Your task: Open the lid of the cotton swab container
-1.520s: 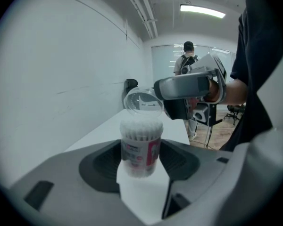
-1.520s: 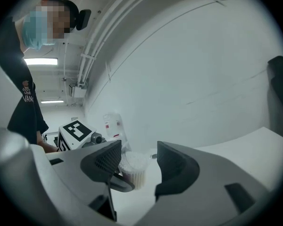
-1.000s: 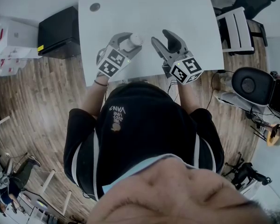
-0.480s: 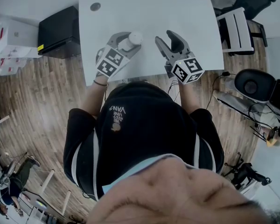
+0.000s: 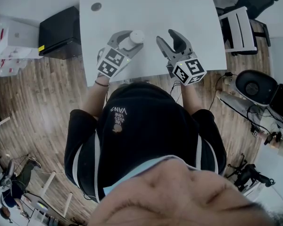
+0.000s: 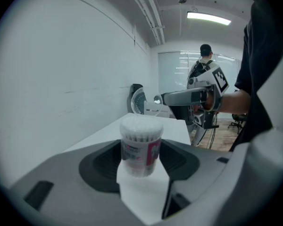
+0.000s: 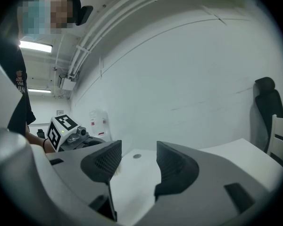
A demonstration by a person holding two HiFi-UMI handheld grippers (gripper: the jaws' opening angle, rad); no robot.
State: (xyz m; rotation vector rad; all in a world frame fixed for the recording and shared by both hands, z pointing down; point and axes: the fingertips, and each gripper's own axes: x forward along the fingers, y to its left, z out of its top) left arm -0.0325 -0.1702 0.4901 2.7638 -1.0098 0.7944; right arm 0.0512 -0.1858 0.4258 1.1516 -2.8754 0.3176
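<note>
While the left gripper (image 5: 130, 42) clamps the cotton swab container (image 6: 140, 147), apparently steadying it for opening, the right gripper (image 5: 166, 37) hovers nearby, its 2 jaws apart, empty

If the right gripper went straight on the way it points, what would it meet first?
Probably nothing near: the right gripper's open fingers frame only bare table, then the wall; depth is unclear.

Clear plastic cotton swab container (image 6: 140, 145), smooth matt table (image 5: 179, 13), wood-plank floor (image 5: 42, 107), matt grey plastic left gripper (image 5: 131, 42)
</note>
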